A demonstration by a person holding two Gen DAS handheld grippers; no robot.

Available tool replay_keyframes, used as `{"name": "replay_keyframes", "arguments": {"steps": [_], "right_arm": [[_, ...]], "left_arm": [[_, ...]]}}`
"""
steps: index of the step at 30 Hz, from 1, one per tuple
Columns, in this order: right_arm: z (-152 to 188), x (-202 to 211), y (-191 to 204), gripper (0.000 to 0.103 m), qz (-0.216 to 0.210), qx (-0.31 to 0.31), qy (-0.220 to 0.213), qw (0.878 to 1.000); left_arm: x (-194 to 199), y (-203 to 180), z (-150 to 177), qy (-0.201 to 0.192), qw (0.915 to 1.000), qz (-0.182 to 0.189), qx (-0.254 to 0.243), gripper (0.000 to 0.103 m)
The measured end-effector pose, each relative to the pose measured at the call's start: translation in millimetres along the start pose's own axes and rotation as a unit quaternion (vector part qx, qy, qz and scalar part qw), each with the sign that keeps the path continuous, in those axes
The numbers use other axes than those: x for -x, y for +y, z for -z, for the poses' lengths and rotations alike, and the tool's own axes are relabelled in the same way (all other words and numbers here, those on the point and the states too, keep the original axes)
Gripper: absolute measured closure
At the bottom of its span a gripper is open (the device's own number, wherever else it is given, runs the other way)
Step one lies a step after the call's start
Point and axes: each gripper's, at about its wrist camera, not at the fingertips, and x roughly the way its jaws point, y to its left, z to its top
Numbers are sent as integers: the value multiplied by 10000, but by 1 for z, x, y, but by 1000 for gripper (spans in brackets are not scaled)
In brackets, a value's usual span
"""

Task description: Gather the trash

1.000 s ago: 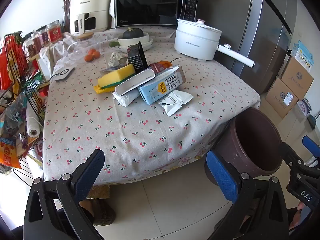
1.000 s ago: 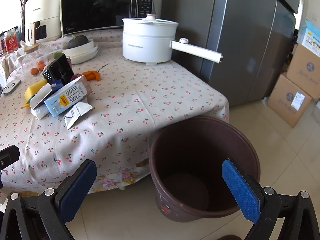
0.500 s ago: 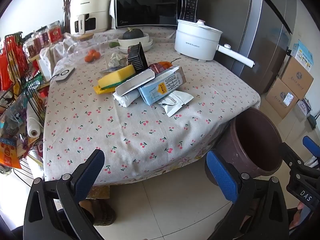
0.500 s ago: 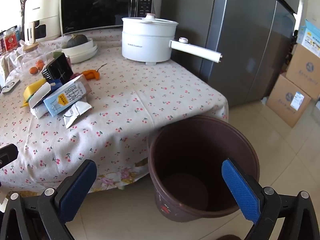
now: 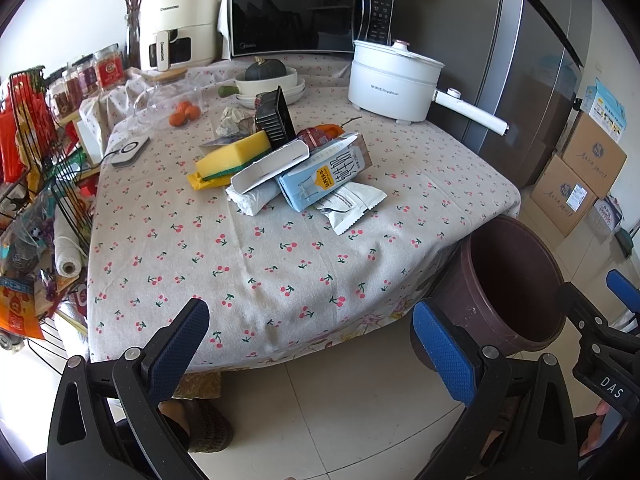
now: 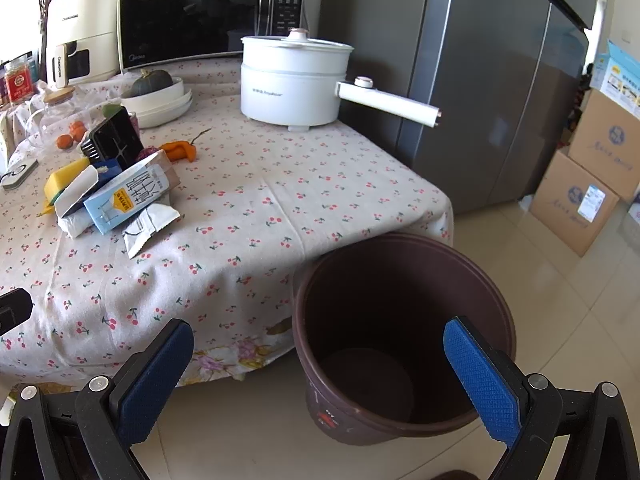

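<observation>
A heap of trash lies mid-table: a blue-and-white milk carton, a white foil wrapper, a flat white box, a yellow sponge, a black plastic tray and crumpled paper. A brown bin stands empty on the floor at the table's near right corner. My left gripper is open before the table's front edge. My right gripper is open above the bin's mouth. Both hold nothing.
The cherry-print table also carries a white electric pot with a long handle, a microwave, stacked bowls with a squash, oranges and an orange pepper. A wire rack stands left; a fridge and cardboard boxes right.
Both views have shifted very slightly; the grippers stay open and empty. Nothing on the table has moved.
</observation>
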Motion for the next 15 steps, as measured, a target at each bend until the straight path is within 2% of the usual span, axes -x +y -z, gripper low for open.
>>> {"name": "replay_keyframes", "arguments": {"steps": [15], "right_arm": [[-3, 5, -4, 0, 98, 18, -79, 9999]], "left_arm": [[0, -2, 2, -3, 9999, -68, -152, 0]]}}
